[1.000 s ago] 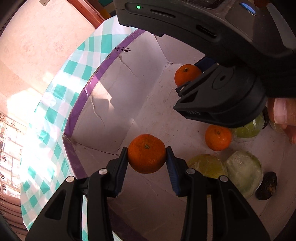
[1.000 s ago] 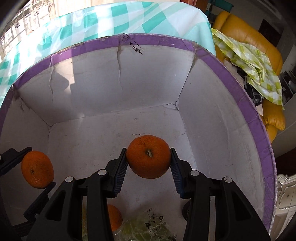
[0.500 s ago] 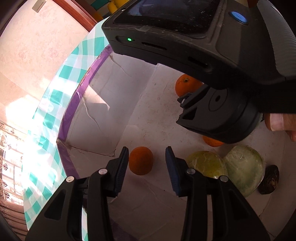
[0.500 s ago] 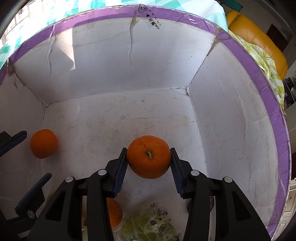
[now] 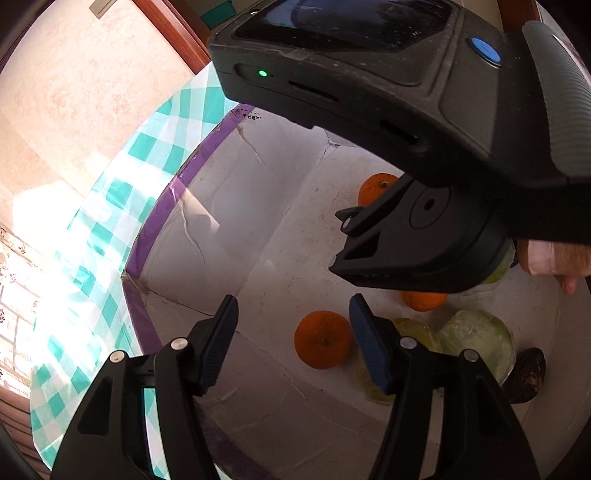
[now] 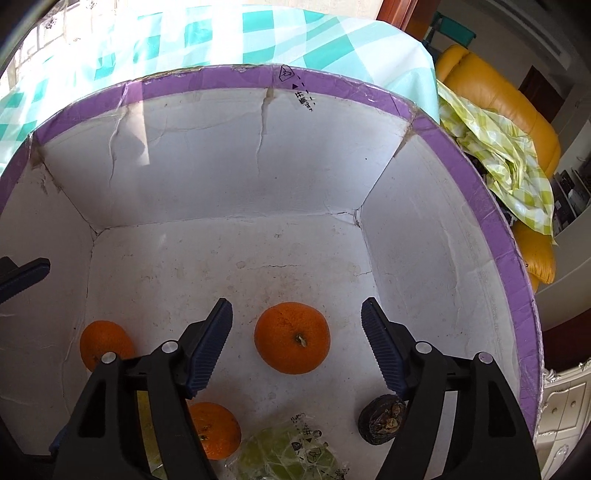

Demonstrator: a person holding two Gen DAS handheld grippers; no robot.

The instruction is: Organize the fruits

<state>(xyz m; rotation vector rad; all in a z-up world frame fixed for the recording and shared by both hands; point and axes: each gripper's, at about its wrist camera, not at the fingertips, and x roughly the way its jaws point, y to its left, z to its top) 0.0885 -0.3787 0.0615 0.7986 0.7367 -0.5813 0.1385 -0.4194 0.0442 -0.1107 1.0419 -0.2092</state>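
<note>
Both grippers hang over a white box with a purple rim (image 6: 207, 79), also in the left wrist view (image 5: 155, 221). My left gripper (image 5: 293, 336) is open and empty; an orange (image 5: 323, 343) lies on the box floor just past its right finger. My right gripper (image 6: 297, 338) is open and empty; an orange (image 6: 291, 341) lies on the floor between its fingers. Two more oranges lie in the box, one at the left (image 6: 105, 343) and one near the front (image 6: 214, 428). The right gripper's body (image 5: 417, 236) fills the upper right of the left wrist view.
Wrapped pale green fruits (image 5: 476, 343) and a dark wrinkled fruit (image 6: 380, 419) lie in the box. The box sits on a teal checked tablecloth (image 6: 258, 33). A yellow sofa with a green checked cloth (image 6: 495, 140) stands beyond the table at right.
Both grippers opened and let go of their oranges, the left first, then the right. Both oranges now lie on the box floor. Both grippers have lifted a little.
</note>
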